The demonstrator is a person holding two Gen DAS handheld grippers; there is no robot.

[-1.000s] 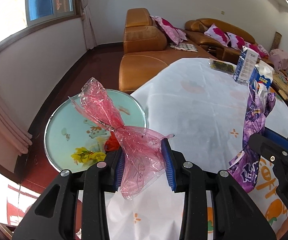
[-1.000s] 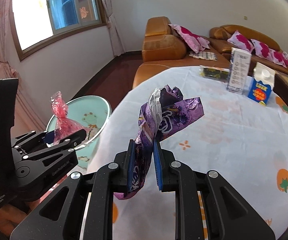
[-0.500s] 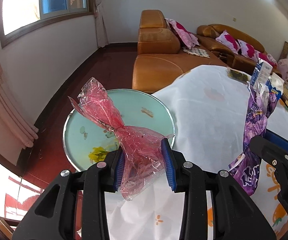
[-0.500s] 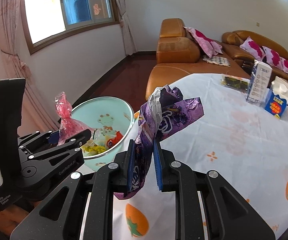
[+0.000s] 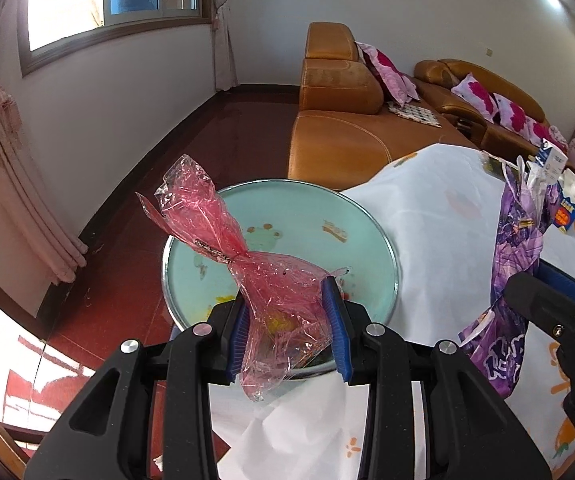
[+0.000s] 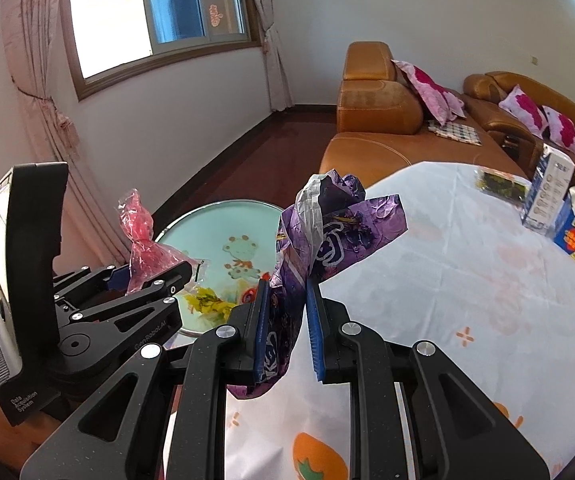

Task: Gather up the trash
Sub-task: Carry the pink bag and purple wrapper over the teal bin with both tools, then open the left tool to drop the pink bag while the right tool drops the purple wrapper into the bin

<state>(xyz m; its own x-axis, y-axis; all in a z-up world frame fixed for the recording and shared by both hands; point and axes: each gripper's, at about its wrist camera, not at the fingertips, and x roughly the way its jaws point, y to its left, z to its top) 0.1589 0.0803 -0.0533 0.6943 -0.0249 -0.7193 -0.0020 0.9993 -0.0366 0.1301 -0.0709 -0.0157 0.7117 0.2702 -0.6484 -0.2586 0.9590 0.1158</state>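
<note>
Left gripper [image 5: 287, 332]: blue-padded fingers clamped on a red cellophane wrapper [image 5: 263, 280], which stands up between them, twisted at its waist, its top flaring over the bin. Seen from the right wrist view, the same gripper [image 6: 155, 276] sits to the left with the red wrapper [image 6: 143, 248] poking up from its tips.
Right gripper [image 6: 285, 328]: fingers pressed together on a crumpled purple wrapper [image 6: 327, 236]; the wrapper rises above the pads and hangs below them. From the left wrist view the purple wrapper [image 5: 519, 256] shows at the right edge.
Bin [image 5: 379, 224]: round, pale green inside with cartoon prints and a metal rim, on the floor just beside the table; yellow and red scraps lie at its bottom [image 6: 207, 300].
Table [image 6: 467, 280]: white cloth with orange fruit prints.
Cartons [image 6: 547, 196]: two, upright, at the far side of the table.
Sofa [image 6: 379, 120]: tan leather, with pink floral cushions [image 6: 431, 88].
</note>
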